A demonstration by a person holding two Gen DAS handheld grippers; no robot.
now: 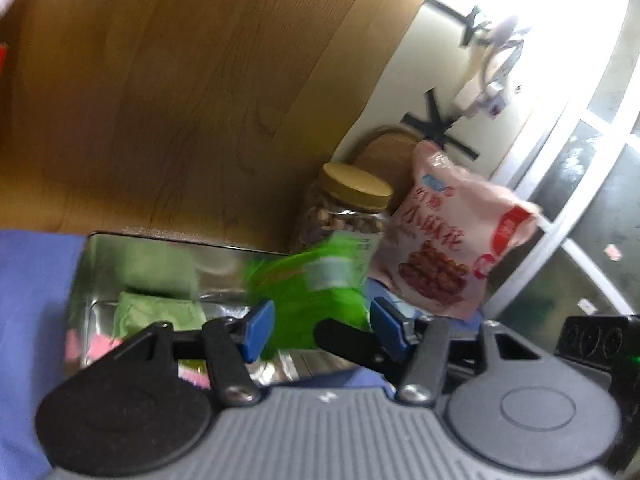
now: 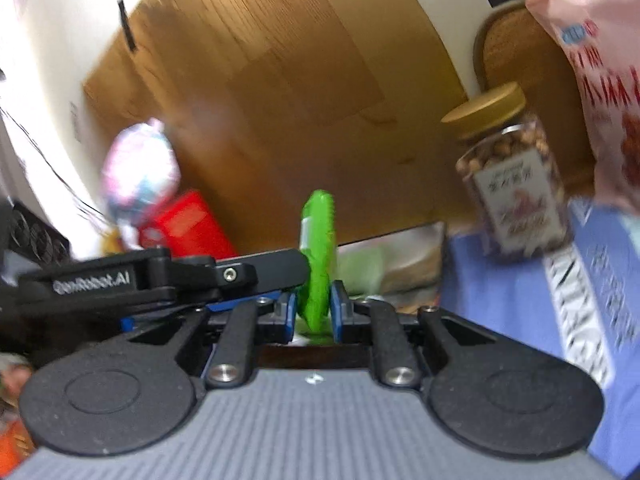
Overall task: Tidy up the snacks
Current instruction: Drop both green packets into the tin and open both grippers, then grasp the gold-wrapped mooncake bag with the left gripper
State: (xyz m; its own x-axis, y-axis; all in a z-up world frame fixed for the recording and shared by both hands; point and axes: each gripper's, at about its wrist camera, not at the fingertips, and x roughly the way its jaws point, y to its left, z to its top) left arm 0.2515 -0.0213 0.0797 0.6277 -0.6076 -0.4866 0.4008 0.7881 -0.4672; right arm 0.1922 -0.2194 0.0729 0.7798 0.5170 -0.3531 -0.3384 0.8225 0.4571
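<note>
Green snack packet (image 2: 317, 264) up in the air, pinched edge-on between the blue pads of the right tool (image 2: 313, 312), which is clenched on its lower end. In the left wrist view the same green packet (image 1: 320, 292) sits between the fingers of the left tool (image 1: 320, 326); its jaws stand apart with the packet in the gap, and whether the pads (image 1: 256, 330) actually press on it I cannot tell through the blur. The left tool's black arm crosses in from the left and reaches the packet. Just beyond and below lies a shiny metal tin (image 1: 224, 246), open, with pale green sachets (image 1: 160, 314) and pink ones inside. Right of the tin stands a clear jar of nuts (image 2: 516, 196) with a tan lid, and beside it a pink snack bag (image 1: 444, 248). All of it rests on a wooden desk (image 1: 180, 92), partly covered by blue cloth (image 2: 500, 300). Far left, a red box (image 2: 192, 220).
</note>
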